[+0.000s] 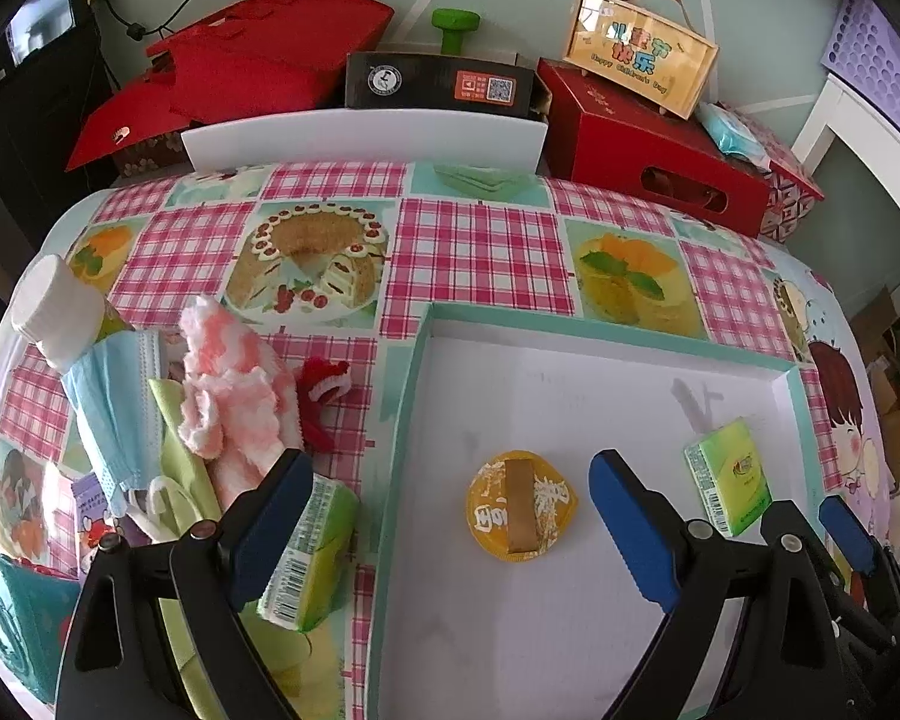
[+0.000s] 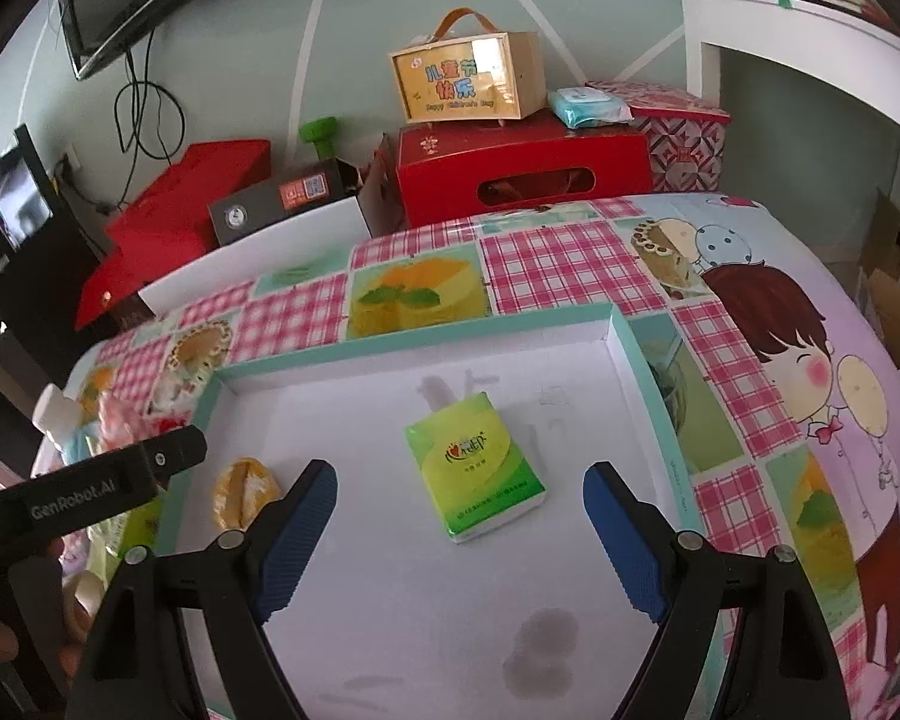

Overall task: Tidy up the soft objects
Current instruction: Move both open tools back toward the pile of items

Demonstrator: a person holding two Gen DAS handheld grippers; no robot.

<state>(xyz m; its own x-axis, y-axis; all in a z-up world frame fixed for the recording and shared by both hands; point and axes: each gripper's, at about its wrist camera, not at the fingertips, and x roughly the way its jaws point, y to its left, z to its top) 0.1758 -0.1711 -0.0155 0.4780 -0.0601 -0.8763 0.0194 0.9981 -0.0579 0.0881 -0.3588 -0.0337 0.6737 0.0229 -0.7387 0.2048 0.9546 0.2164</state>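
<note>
The left wrist view alone shows the pile of soft things at the left of the frame, on the checked pink tablecloth of the table [image 1: 474, 240]: a fluffy pink-and-white knitted cloth [image 1: 234, 396], a pale blue face mask [image 1: 117, 408], a small red-and-white fuzzy piece [image 1: 324, 390], a flat lime-green sheet [image 1: 180, 456] under them, and a white-capped bottle [image 1: 60, 312] at the far left. In the right wrist view this pile is only a blurred strip at the left edge, partly hidden by the other tool.

Two green tissue packs can be counted. One green tissue pack [image 1: 309, 552] lies outside the tray, touching the left tongs' [image 1: 450, 540] blue left pad; whether it is gripped I cannot tell, since the tongs stand spread wide, straddling the tray's left wall. The second green tissue pack [image 2: 474, 468] lies flat inside the shallow white tray with a teal rim [image 2: 402, 342], between and just beyond the spread fingers of the right tongs [image 2: 459, 540], which hold nothing. One round orange jelly cup with a brown strip [image 1: 519, 504] also sits in the tray, left of centre.

Most of the tray floor is bare, with open room toward its far wall and right corner.
</note>
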